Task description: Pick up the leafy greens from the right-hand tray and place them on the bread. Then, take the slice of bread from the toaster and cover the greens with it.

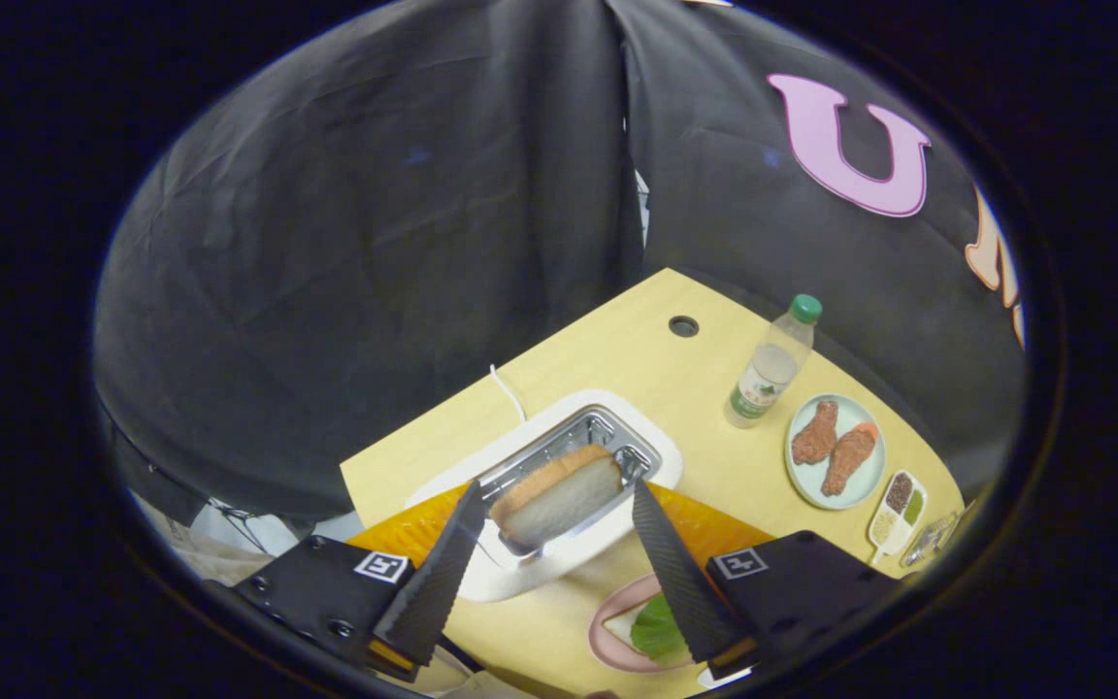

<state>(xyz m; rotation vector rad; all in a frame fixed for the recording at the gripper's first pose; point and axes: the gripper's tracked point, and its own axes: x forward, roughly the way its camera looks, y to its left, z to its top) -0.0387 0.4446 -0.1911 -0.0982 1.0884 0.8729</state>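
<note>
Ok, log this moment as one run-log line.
stage: bread pickup | gripper: open, fingers either side of bread slice in toaster, not pressing | leafy greens: on bread on pink plate | cover: not yet done

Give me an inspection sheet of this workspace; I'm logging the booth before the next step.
Surface: wooden table, round hole in it.
Job's things: bread slice standing in toaster; leafy greens on bread on pink plate.
Clutter: water bottle; plate of drumsticks; seasoning dish.
Grippers: hand-held gripper open, fingers either side of the slice, not pressing.
Cables: white cord behind toaster.
Surroundings: black cloth wall.
</note>
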